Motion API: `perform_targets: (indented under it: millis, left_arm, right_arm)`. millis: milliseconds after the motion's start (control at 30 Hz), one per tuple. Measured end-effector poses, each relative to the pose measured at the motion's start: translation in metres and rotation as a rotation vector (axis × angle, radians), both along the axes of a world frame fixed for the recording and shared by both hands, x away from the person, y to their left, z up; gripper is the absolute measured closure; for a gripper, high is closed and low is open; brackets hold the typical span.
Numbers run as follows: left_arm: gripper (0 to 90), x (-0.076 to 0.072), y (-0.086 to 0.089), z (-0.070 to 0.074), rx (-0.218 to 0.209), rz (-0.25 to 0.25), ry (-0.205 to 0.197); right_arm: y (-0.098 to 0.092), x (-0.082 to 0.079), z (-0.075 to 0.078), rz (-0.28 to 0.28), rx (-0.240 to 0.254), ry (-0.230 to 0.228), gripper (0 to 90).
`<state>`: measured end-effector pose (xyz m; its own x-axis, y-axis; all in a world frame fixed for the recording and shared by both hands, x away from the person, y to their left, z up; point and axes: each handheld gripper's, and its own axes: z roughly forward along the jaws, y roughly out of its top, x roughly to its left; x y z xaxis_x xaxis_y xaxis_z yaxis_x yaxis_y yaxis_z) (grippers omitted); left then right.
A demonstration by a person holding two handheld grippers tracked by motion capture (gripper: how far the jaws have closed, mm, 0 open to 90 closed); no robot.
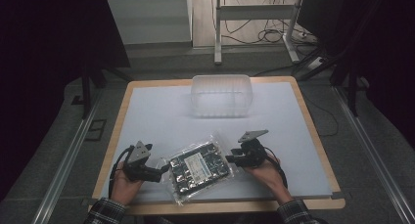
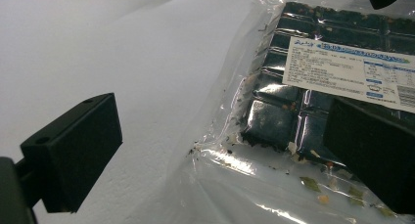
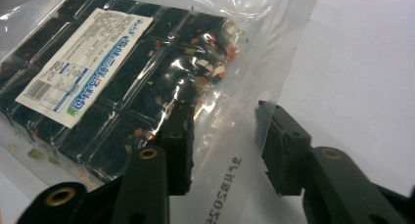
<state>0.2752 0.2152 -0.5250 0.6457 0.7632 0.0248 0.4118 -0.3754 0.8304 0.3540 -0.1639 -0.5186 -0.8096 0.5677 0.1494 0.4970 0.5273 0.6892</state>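
Looks like the pickup step: the sealed food packet (image 1: 200, 171) lies on the worktop (image 1: 161, 111) near the clear tub (image 1: 222, 95), left gripper (image 1: 164, 171) and right gripper (image 1: 230, 159) with jaws wide straddling its opposite edges, so next they'd need to close.

dim room, dark edges | table (image 1: 161, 111) evenly lit | glare on bag (image 3: 235, 9) | near jaws blurred
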Motion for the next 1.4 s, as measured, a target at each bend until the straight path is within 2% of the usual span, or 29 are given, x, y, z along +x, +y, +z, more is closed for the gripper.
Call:
perform_targets:
  millis: [100, 167, 267, 400, 600, 800, 900, 1133, 1400]
  left_arm:
    - [0.7, 0.000, 0.000, 0.000, 0.000, 0.001, 0.001]
    - [0.7, 0.000, 0.000, 0.000, -0.001, 0.001, 0.001]
    - [0.7, 0.000, 0.000, 0.000, 0.003, 0.001, 0.001]
    - [0.7, 0.000, 0.000, 0.000, 0.003, 0.000, 0.002]
    - [0.7, 0.000, 0.000, 0.000, 0.006, 0.000, 0.003]
    - [0.7, 0.000, 0.000, 0.000, 0.006, 0.001, 0.003]
    - [0.7, 0.000, 0.000, 0.000, 0.006, 0.001, 0.003]
    - [0.7, 0.000, 0.000, 0.000, 0.004, 0.002, 0.001]
    - [0.7, -0.001, 0.000, 0.001, 0.000, 0.002, 0.001]
  right_arm:
    - [0.002, 0.000, 0.000, 0.007, 0.006, -0.004, 64.6]
    - [0.004, 0.000, 0.000, 0.009, 0.010, 0.000, 65.7]
    - [0.008, -0.001, -0.003, 0.013, -0.012, 0.005, 67.2]
    - [0.009, -0.001, -0.004, 0.007, -0.005, 0.016, 69.1]
    - [0.010, 0.000, -0.006, -0.026, -0.007, 0.056, 77.1]
    - [0.011, -0.002, -0.005, -0.060, -0.002, 0.058, 87.5]
    - [0.013, -0.003, -0.004, -0.079, -0.004, 0.057, 88.6]
    - [0.009, -0.004, 0.002, -0.097, 0.040, 0.063, 88.9]
    - [0.007, -0.008, 0.018, -0.089, 0.091, 0.052, 88.8]
